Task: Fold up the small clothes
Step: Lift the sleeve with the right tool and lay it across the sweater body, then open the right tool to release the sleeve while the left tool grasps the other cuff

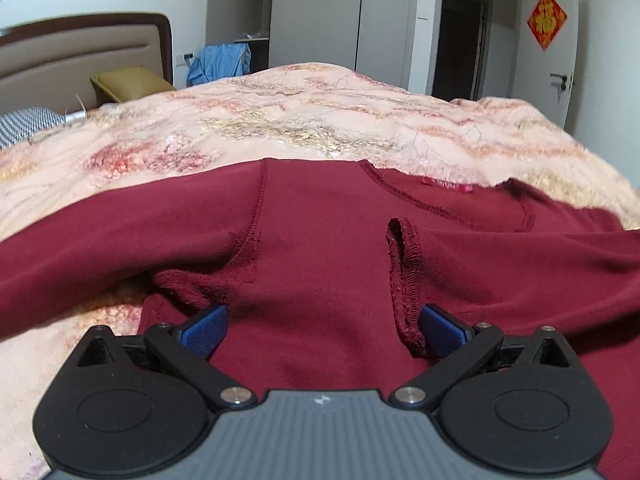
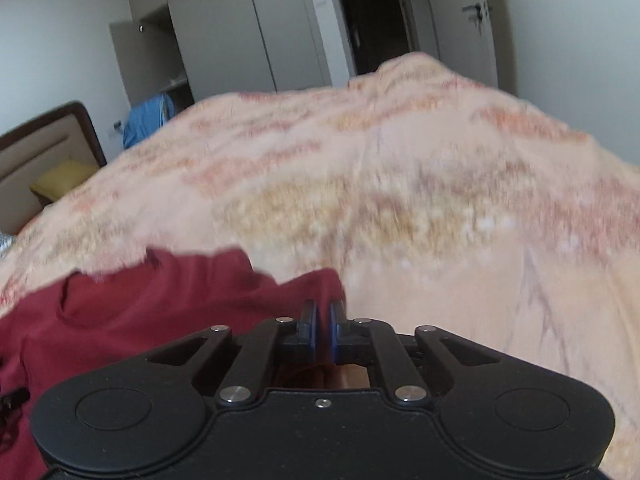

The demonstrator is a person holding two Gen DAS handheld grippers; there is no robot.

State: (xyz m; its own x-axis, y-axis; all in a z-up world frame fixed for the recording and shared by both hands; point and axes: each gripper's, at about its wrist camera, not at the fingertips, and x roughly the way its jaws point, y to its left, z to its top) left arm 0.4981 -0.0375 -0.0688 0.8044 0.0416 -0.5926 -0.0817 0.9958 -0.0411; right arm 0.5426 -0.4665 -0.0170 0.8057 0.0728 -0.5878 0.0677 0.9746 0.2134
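Floral bedspread (image 1: 320, 120) carries the maroon shirt (image 1: 320, 216). Left claw (image 1: 322, 330) hovers spread over its body; a dangling cuff (image 1: 404, 280) may snag. Right claw (image 2: 323, 334) is pressed together, seemingly pinching the shirt's edge, which could slip.

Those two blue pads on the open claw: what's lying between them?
In the left wrist view, dark red shirt cloth fills the gap between the left gripper's blue pads; a stitched hem loop lies beside the right-hand pad.

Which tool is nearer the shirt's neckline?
Left. The left tool sits open over the maroon shirt below its neckline; the right tool is shut at the shirt's edge.
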